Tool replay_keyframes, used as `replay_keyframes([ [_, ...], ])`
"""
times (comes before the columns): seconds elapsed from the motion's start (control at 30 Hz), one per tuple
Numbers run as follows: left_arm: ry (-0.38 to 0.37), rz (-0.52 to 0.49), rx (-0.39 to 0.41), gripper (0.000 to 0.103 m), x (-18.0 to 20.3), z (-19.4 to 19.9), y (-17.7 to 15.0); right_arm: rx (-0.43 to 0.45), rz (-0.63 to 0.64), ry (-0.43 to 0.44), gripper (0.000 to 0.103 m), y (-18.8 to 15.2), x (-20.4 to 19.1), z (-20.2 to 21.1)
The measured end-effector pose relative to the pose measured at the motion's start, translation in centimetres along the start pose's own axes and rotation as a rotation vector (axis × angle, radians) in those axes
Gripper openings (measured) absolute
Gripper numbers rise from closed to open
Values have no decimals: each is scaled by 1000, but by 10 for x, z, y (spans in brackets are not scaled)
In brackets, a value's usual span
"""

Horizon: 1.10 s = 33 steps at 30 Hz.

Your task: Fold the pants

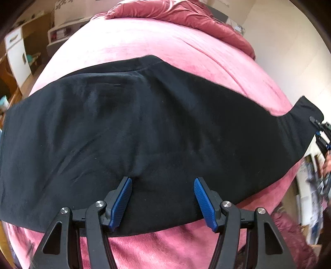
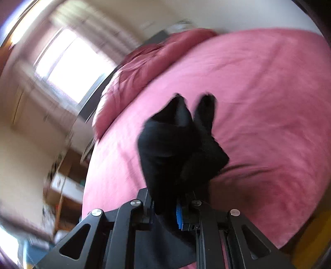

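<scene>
On the pink bedspread [image 1: 157, 49], nearest the left camera: left gripper [image 1: 163, 181] hovers low over the near edge of the black pants [image 1: 132, 124], blue-padded fingers [image 1: 122, 198] spread wide apart, nothing between them. Whether the fingertips touch the cloth, can't tell. Gripper points straight ahead across the pants, roughly level, tilted down a bit.

Pants lie spread sideways across the bedspread as a broad black band, seam ridge visible along the far edge. The right end narrows and lifts off the bedspread toward the right gripper [image 1: 319, 126], seen at the far right edge of the left view, blurred.

Right wrist view: right gripper [image 2: 165, 207] clamped tight on a bunch of the pants [image 2: 175, 144], blue pad [image 2: 179, 217] just visible beside the fabric. Bunched cloth stands up in front of the lens, two dark tips at the top. Gripper held above the bedspread [image 2: 269, 93], view rolled sideways and heavily blurred.

Beyond the pants: crumpled darker pink duvet [image 1: 186, 16] at the far end of the bedspread. Bright window [image 2: 70, 64] past it in the right view.
</scene>
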State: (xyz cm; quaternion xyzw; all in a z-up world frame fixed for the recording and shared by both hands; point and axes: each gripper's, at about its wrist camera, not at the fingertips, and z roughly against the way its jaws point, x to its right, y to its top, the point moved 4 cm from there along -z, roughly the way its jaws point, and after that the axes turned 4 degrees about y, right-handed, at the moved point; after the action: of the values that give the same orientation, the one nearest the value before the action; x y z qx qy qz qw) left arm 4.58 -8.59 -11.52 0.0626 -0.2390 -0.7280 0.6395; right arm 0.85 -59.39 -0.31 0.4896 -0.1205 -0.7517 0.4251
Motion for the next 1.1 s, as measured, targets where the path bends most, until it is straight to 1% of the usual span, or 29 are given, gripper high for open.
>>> replay_keyframes([
  [0.13, -27, 44, 28, 63, -14, 12, 6, -97, 144, 56, 16, -25, -63, -23],
  [0.2, -46, 55, 39, 63, -19, 17, 8, -152, 199, 89, 16, -45, -89, -36],
  [0.33, -90, 81, 54, 63, -30, 27, 13, -280, 320, 110, 15, -93, -139, -70],
  [0.43, -142, 108, 57, 63, -41, 32, 13, -374, 384, 110, 15, -134, -161, -96],
  [0.57, -187, 115, 62, 63, -42, 39, 16, -473, 470, 105, 15, -184, -187, -122],
  [0.6, -202, 110, 67, 63, -42, 41, 18, -488, 498, 101, 15, -190, -191, -130],
  [0.63, -216, 108, 68, 63, -39, 44, 20, -502, 542, 85, 15, -203, -192, -134],
  [0.7, -262, 116, 56, 63, -39, 45, 24, -528, 585, 62, 15, -221, -195, -146],
  [0.73, -284, 122, 49, 63, -33, 45, 28, -539, 614, 58, 15, -231, -196, -150],
  [0.77, -313, 128, 38, 63, -32, 44, 30, -544, 639, 48, 20, -238, -197, -153],
  [0.8, -343, 140, 20, 63, -31, 41, 33, -549, 647, 43, 26, -241, -199, -155],
  [0.83, -360, 151, 9, 63, -31, 40, 35, -555, 647, 43, 31, -245, -198, -157],
  [0.87, -381, 161, -1, 63, -30, 38, 38, -564, 644, 50, 39, -246, -197, -158],
  [0.9, -409, 170, -16, 63, -29, 35, 41, -573, 641, 57, 43, -247, -199, -161],
  [0.93, -430, 181, -30, 63, -29, 33, 45, -577, 640, 64, 44, -247, -202, -162],
  [0.97, -450, 196, -43, 63, -28, 30, 48, -581, 635, 75, 51, -247, -202, -160],
  [1.0, -475, 209, -64, 63, -27, 27, 50, -587, 625, 87, 61, -247, -201, -158],
  [1.03, -489, 217, -78, 63, -25, 25, 51, -593, 607, 105, 64, -246, -201, -154],
  [1.1, -495, 227, -85, 63, -24, 21, 55, -600, 591, 125, 65, -243, -198, -144],
])
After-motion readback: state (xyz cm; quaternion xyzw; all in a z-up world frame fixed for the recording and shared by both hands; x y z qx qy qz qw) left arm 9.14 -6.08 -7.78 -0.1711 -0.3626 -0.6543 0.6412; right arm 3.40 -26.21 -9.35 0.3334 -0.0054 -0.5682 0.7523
